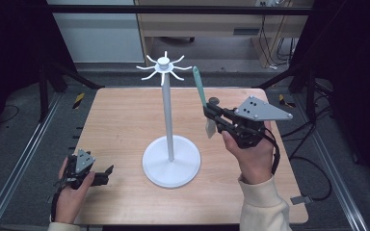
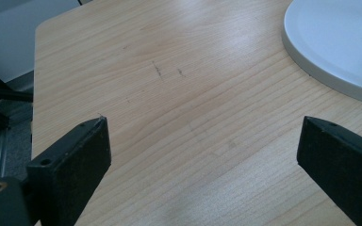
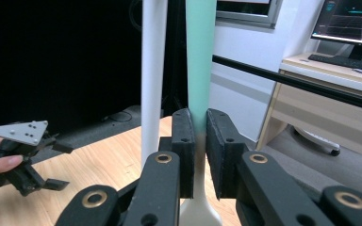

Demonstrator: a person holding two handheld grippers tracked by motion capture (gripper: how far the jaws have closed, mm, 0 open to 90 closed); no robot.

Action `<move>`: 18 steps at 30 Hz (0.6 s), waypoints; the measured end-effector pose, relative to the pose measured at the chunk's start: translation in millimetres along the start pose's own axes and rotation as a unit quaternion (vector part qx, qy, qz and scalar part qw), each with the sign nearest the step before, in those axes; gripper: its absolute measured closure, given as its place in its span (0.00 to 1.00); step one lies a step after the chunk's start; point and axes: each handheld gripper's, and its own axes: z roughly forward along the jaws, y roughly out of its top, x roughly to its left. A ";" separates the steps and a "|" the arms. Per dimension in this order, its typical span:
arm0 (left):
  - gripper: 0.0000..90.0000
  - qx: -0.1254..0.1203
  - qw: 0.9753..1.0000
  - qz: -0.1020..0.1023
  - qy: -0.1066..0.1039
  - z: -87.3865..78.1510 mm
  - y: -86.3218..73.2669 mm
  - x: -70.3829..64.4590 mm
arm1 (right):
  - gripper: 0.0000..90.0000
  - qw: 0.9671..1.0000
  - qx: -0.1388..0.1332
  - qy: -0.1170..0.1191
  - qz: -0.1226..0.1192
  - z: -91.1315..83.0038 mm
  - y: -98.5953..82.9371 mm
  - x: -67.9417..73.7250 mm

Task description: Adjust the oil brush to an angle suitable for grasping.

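Spatula [image 1: 200,91] with a green handle and pale blade, pinched in the right gripper [image 1: 211,115] above the right half of the table [image 1: 120,120]. Jaws pressed flat against the handle low down, near where green fades to the pale blade; seen close in the right gripper view, spatula [image 3: 200,61] rising straight up between the two black jaws of the right gripper [image 3: 200,141], blade end hanging below them. Handle points up and slightly left in the high view, its tip close to the arms of the rack top, not touching as far as I can tell.

Right hand [image 1: 250,154] grips the tool from below, cream sleeve [image 1: 265,207] at the table's near edge.

White rack [image 1: 168,120] stands mid-table: round base, thin upright pole, ring of short curved arms on top. Pole just left of the spatula; gap between them in the right gripper view.

Left gripper [image 1: 101,174] low at the near left corner of the table, held in the left hand [image 1: 72,190]. Jaws spread wide, nothing between them but bare wood in the left gripper view; rim of the rack base [image 2: 330,52] at upper right there.
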 end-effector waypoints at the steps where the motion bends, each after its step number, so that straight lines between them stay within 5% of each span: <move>1: 0.03 0.001 1.000 -0.001 0.001 -0.1 -0.3 0.3 | 0.91 1.000 0.000 0.001 -0.001 0.2 0.4 0.7; 18: 0.03 0.004 1.000 0.003 -0.003 0.4 -0.1 -0.8 | 0.91 1.000 -0.004 0.010 -0.011 0.9 4.0 8.7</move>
